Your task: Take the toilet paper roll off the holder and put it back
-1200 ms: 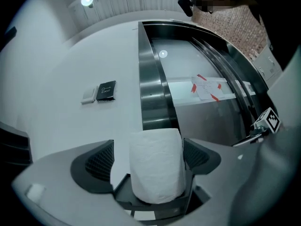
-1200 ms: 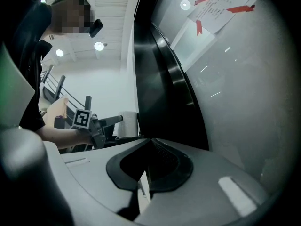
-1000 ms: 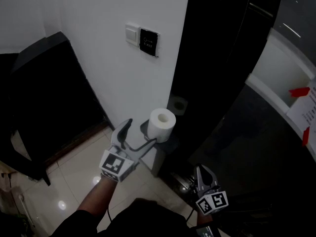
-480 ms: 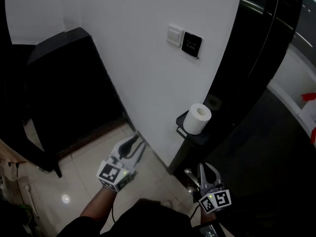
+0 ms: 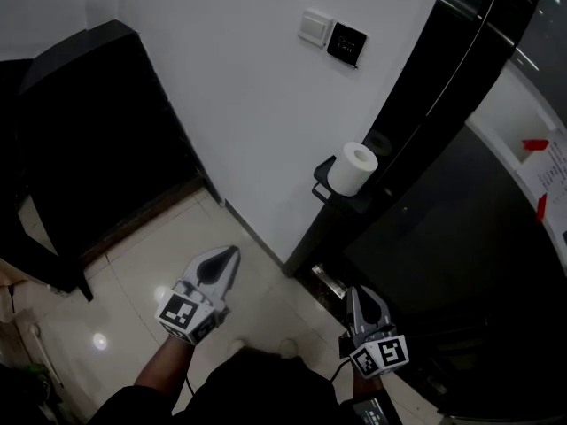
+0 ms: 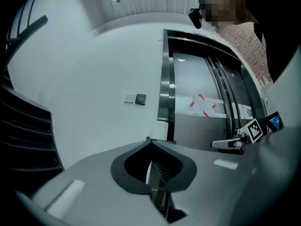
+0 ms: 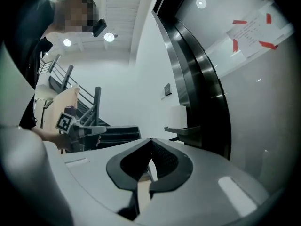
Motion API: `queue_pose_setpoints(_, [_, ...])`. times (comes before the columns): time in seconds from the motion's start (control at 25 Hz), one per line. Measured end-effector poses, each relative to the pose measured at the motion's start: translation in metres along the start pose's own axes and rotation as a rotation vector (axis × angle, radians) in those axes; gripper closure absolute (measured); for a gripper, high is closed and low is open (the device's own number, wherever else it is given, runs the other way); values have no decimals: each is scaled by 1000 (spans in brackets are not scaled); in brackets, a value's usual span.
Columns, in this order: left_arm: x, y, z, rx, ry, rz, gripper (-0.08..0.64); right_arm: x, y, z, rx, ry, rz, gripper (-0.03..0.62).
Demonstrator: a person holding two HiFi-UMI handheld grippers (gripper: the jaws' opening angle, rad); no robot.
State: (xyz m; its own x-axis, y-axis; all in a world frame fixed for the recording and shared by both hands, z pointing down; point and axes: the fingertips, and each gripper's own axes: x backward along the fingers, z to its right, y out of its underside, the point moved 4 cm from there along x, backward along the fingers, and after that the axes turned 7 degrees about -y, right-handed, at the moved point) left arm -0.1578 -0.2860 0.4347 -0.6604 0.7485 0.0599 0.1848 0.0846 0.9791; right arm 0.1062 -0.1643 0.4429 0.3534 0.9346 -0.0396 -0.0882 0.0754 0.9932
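Left gripper (image 5: 229, 256), held level over the pale tiled floor (image 5: 124, 268), has just been closing its jaws; its own view shows the two dark pads meeting at the tip with nothing between them. Right gripper (image 5: 359, 294), lower right in the head view and near the foot of the dark glossy door frame (image 5: 416, 104), likewise has its jaws together and carries nothing. Both grippers point toward the white wall (image 5: 239, 104) and stand well apart from the toilet paper roll (image 5: 354, 167). The white roll stands upright on a small dark holder (image 5: 339, 199), a shelf-like bracket fixed where the white wall meets the door frame. Higher on the wall, a white switch plate (image 5: 315, 27) sits just beside a black control panel (image 5: 346, 42). A black, stair-like structure (image 5: 89, 131) fills the left side of the head view. Red-taped paper notices (image 5: 547, 180) hang on the glossy surface at far right.
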Motion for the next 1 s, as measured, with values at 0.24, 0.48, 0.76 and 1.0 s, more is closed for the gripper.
queue_pose_setpoints(0.24, [28, 2, 17, 14, -33, 29, 558, 27, -8, -9, 24, -26, 33, 578])
queue_pose_setpoints(0.48, [49, 2, 73, -54, -68, 38, 558, 96, -11, 4, 21, -29, 63, 578])
queue_pose_setpoints(0.76, [90, 14, 156, -64, -140, 28, 558, 191, 6, 34, -27, 0, 61, 578])
queue_pose_setpoints(1.0, [137, 30, 206, -80, -231, 0, 558, 251, 24, 40, -71, -20, 50, 578])
